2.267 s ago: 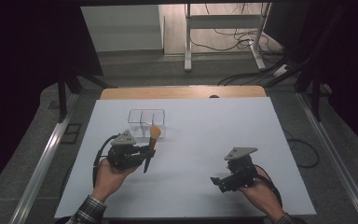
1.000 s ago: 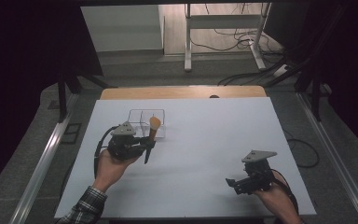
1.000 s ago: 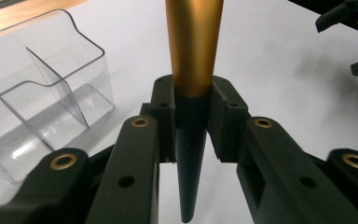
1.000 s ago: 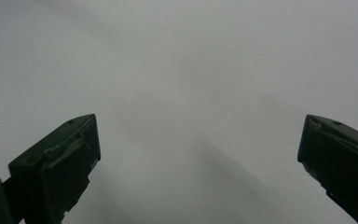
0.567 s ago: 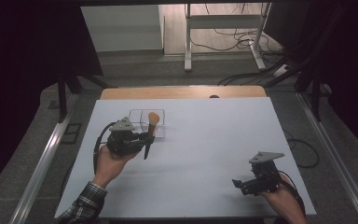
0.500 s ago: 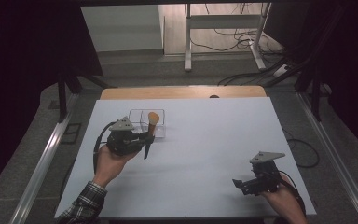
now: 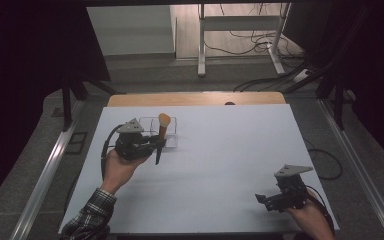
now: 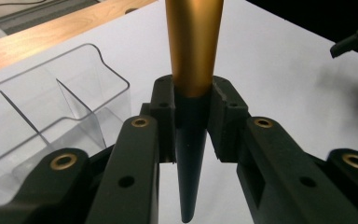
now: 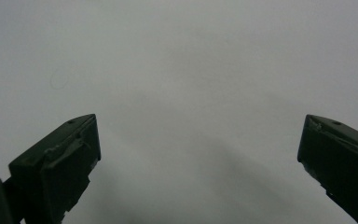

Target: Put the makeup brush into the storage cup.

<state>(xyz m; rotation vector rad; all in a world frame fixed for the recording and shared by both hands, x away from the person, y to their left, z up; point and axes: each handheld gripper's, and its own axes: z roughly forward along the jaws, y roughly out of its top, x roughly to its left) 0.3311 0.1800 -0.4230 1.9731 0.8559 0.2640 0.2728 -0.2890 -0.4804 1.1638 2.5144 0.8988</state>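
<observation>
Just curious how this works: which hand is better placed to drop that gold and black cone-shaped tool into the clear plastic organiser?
Left. The left gripper is shut on the gold and black cone-shaped tool right beside the clear plastic organiser. The right gripper sits open and empty near the table's front edge.

The left gripper is carrying the orange-and-black tool toward twelve o'clock, up to the clear divided tray. The right gripper is drawing back toward five o'clock, nearing the table's near edge.
</observation>
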